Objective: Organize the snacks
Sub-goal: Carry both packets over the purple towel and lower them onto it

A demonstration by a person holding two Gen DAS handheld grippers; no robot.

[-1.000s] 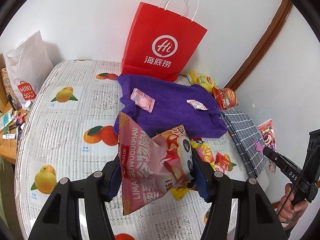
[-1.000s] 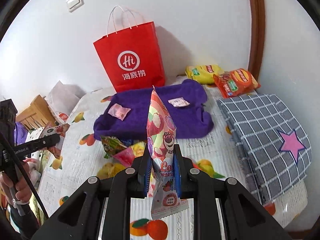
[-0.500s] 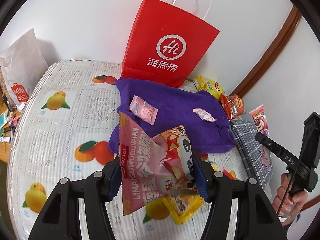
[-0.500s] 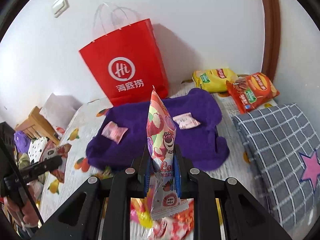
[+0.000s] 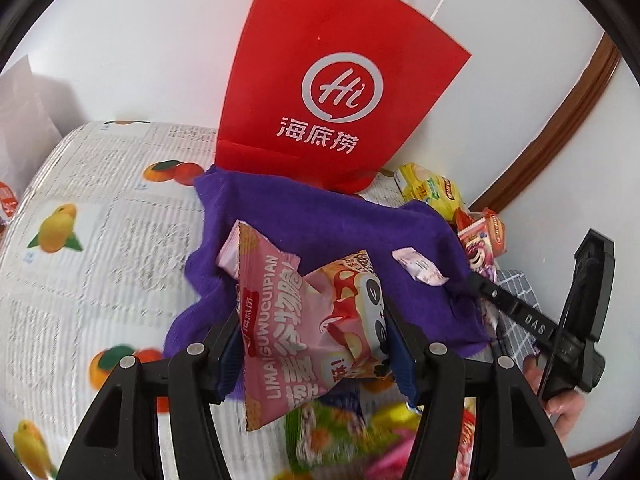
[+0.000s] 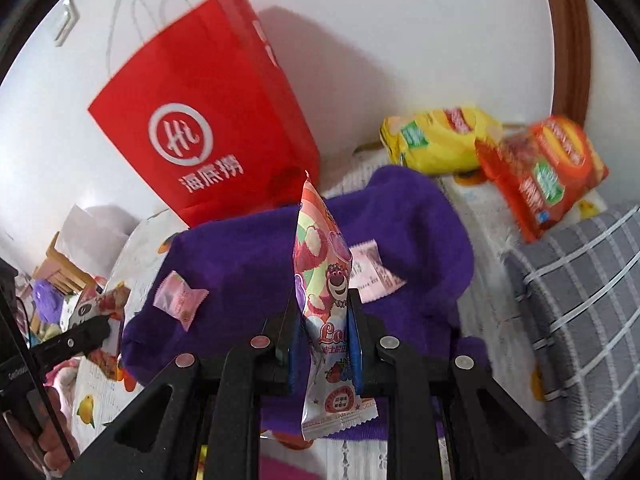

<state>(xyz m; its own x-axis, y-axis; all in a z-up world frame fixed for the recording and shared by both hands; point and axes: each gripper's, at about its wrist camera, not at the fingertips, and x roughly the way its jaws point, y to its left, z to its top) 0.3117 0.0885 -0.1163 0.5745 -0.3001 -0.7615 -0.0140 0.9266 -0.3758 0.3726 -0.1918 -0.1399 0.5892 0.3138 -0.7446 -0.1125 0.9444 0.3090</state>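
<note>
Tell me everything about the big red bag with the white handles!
The red paper bag stands upright at the back of the table, against or very near the white wall. It looks like stiff, smooth paper with folded sides. Thin white cord handles loop up from its top. The front shows a white ring with "Hi" inside and white Chinese characters below. Its bottom edge meets the purple towel spread in front. A yellow snack pack lies off to one side. No gripper touches it.

A fruit-printed tablecloth (image 5: 80, 264) covered the table, a grey checked cloth (image 6: 580, 304) lay at its right side, a white paper bag (image 5: 20, 108) stood by the wall, and a brown wooden trim (image 5: 560, 128) ran up the white wall.
</note>
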